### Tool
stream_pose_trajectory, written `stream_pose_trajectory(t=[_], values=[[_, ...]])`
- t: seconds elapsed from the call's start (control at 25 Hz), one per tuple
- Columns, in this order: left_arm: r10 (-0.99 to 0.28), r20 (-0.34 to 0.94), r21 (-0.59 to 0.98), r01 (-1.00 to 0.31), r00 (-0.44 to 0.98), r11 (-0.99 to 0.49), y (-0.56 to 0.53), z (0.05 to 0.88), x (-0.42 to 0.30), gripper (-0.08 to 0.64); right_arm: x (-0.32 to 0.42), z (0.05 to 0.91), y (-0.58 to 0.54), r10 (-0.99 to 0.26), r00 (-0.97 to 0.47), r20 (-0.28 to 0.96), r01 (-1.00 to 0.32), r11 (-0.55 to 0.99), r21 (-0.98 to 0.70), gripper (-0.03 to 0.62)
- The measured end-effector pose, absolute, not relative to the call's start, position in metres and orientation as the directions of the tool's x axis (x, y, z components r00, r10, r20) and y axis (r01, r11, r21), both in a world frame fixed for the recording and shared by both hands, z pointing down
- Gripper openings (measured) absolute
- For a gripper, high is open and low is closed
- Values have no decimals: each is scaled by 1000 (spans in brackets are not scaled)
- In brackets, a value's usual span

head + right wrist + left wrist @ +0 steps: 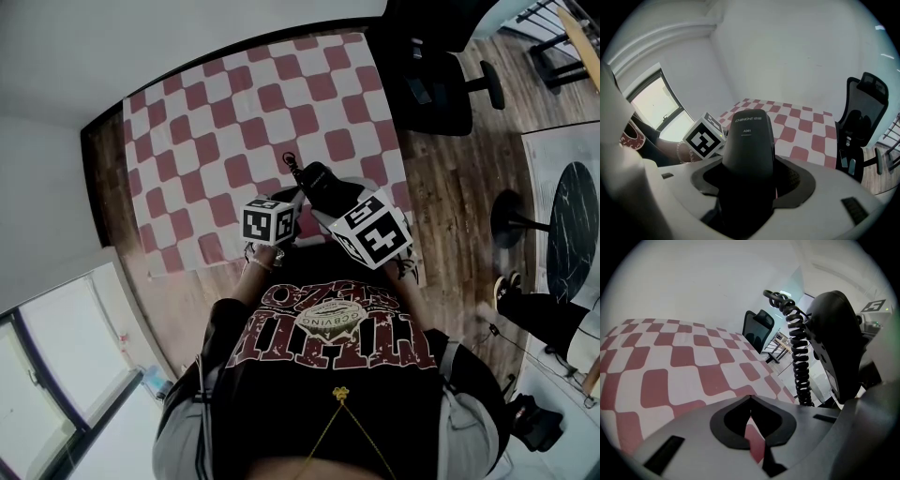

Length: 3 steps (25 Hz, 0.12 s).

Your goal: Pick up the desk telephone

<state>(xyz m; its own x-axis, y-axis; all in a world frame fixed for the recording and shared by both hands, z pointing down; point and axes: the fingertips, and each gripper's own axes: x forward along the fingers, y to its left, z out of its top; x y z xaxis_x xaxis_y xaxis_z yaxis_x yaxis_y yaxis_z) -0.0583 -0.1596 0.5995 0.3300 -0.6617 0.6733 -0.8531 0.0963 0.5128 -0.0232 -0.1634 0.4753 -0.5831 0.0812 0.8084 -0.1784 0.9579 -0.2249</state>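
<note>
The black desk telephone point(749, 145) stands upright between the jaws of my right gripper point(750, 164), which is shut on it. In the head view the telephone point(323, 185) hangs over the near edge of the red-and-white checked table point(216, 122), with its coiled cord point(291, 164) pointing away. My left gripper point(750, 397) is shut with nothing in it, just left of the telephone point(839, 333). From there the cord point(799, 357) hangs down past the table's edge. The marker cubes of the left gripper point(270, 221) and right gripper point(373, 230) sit side by side.
A black office chair point(436, 80) stands at the table's far right corner, also seen as the chair point(860, 122) in the right gripper view. A window point(56, 366) is at the left. A round dark table point(572, 230) and another person's leg point(539, 309) are at the right.
</note>
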Motion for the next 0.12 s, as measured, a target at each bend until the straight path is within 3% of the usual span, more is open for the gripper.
stream_pose_trajectory(t=[0.12], values=[[-662, 674, 513, -853, 329, 97, -159, 600, -59, 8, -24, 476, -163, 80, -579, 811, -176, 959, -221, 284]])
